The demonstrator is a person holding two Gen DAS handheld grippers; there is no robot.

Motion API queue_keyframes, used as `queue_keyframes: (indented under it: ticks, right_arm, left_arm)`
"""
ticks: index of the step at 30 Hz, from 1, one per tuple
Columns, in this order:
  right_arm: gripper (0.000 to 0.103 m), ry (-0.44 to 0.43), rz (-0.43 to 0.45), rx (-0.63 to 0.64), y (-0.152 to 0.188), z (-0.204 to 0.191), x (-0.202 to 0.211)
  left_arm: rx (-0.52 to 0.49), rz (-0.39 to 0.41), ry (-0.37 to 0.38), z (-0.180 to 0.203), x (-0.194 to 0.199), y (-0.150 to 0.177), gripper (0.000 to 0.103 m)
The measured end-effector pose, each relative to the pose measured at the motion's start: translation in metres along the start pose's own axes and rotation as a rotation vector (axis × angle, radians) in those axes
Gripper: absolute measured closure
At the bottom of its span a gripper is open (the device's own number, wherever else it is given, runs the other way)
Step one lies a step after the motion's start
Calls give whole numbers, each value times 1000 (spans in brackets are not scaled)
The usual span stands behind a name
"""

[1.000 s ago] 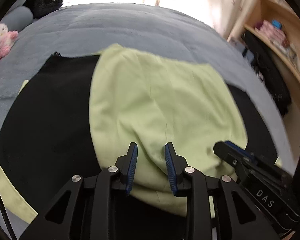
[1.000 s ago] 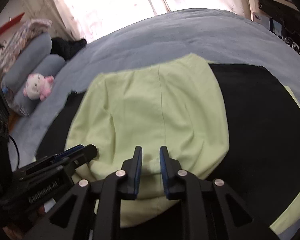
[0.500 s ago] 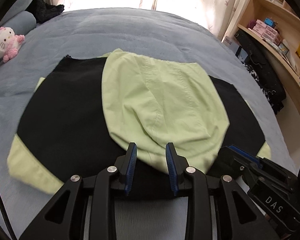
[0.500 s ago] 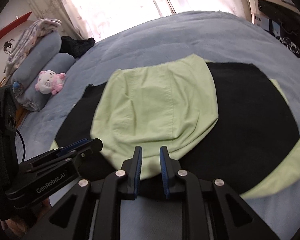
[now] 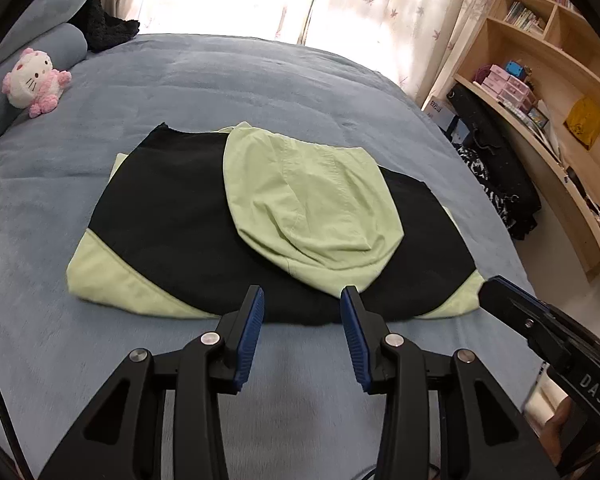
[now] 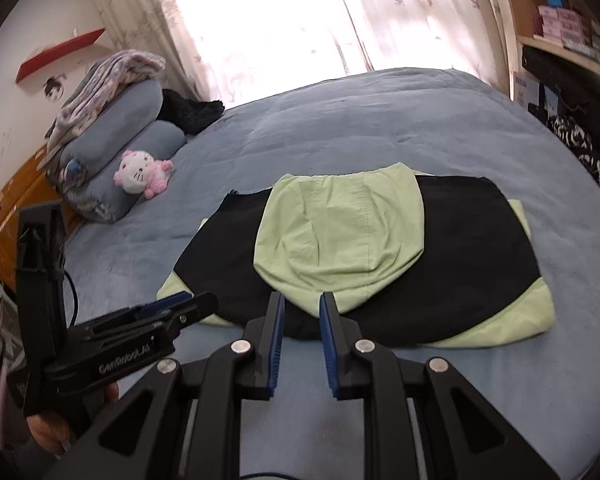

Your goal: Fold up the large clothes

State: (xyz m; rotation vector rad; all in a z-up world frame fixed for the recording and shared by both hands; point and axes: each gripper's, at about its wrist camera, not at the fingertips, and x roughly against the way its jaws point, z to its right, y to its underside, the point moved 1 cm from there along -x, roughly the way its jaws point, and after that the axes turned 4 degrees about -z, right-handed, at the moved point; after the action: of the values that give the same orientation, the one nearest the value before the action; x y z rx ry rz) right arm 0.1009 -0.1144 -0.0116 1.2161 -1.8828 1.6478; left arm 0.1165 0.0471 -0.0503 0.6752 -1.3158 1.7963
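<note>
On the blue bed [image 5: 300, 80], mid-mattress, lies the hooded jacket [image 5: 172, 216], black w/ lime-green corner panels, already folded to a compact rectangle. Its green hood [image 5: 312, 208] is laid flat on top, tip pointing toward the near edge, prob. so the bundle stays tidy & nothing hangs loose.

Left tongs [image 5: 302, 334] hang just short of the jacket's near edge, blue pads spread wide apart, gripping nothing. Right tongs [image 6: 302, 342] sit at the same near edge, slightly to the right of the left ones, pads apart w/ a narrower gap, also empty. Both are off the cloth, which suggests the fold is let go to settle.

Beyond the jacket, toward the pillows [image 6: 132, 136], sits a pink-and-white Hello Kitty plush [image 6: 142, 174], well apart from the work. Curtains [image 5: 380, 8] hang behind the jacket's far side; a wooden shelf unit [image 5: 540, 92] stands off its right.

Judgement: fold looks near done; maybe one more halving or a smoothing pass left.
</note>
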Motion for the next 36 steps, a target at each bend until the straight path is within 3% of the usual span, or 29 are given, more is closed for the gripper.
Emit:
queue_keyframes:
  ticks: [9, 15, 23, 29, 36]
  right_arm:
    - [85, 38, 33, 97, 12, -25, 42]
    - [85, 54, -32, 68, 10, -23, -2]
    - [85, 79, -113, 33, 7, -10, -71]
    - [85, 111, -67, 19, -6, -1, -102]
    - [85, 118, -60, 42, -19, 1, -137]
  left_arm:
    - [25, -9, 54, -13, 8, 21, 59]
    - [80, -79, 71, -35, -18, 28, 59]
    - [241, -161, 116, -90, -64, 45, 59]
    - [414, -112, 237, -126, -95, 46, 59]
    - [524, -20, 288, -148, -124, 24, 59]
